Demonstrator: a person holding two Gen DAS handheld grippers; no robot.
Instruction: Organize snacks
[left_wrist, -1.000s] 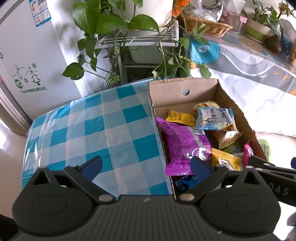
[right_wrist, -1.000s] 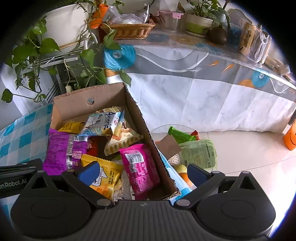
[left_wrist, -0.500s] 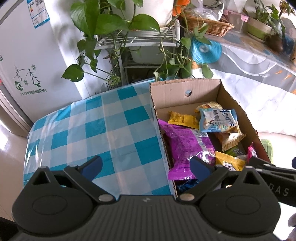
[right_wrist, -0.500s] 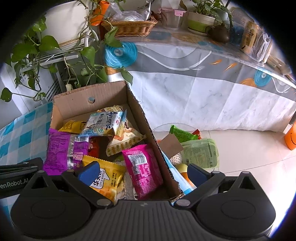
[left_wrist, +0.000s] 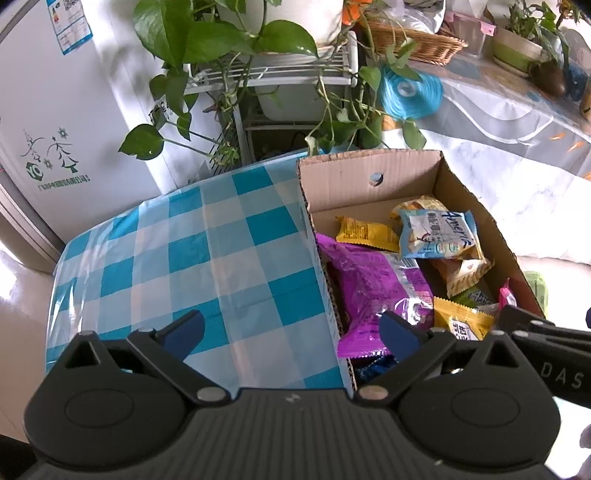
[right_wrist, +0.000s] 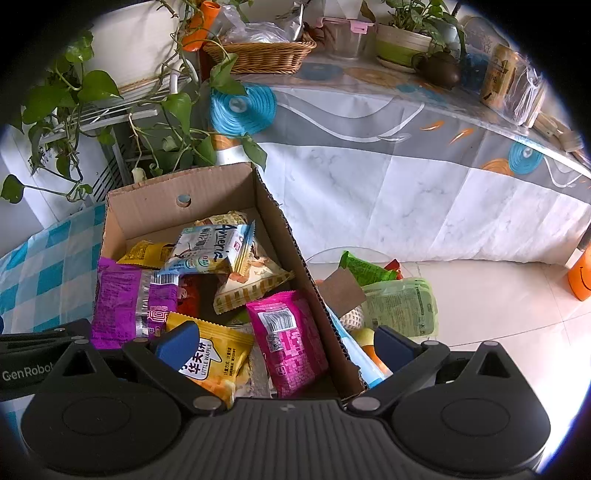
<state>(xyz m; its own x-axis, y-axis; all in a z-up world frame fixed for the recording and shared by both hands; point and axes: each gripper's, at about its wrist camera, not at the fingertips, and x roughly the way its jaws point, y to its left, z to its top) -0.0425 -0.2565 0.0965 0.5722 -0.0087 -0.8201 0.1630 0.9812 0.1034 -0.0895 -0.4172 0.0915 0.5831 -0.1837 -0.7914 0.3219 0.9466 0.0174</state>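
Both the left gripper (left_wrist: 291, 330) and right gripper (right_wrist: 284, 341) gape, holding nothing; the pink packet (right_wrist: 286, 341), at the cardboard box's (right_wrist: 147, 199) five o'clock, looks light, crinkly, slippery, best pinched at its sealed edge

left gripper (left_wrist: 291, 334): jaws spread wide, empty | right gripper (right_wrist: 284, 347): jaws spread wide, empty

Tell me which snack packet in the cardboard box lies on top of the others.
The light-blue packet with white lettering, toward the box's far end. It rests across the yellow packet and the beige packet rather than under anything.
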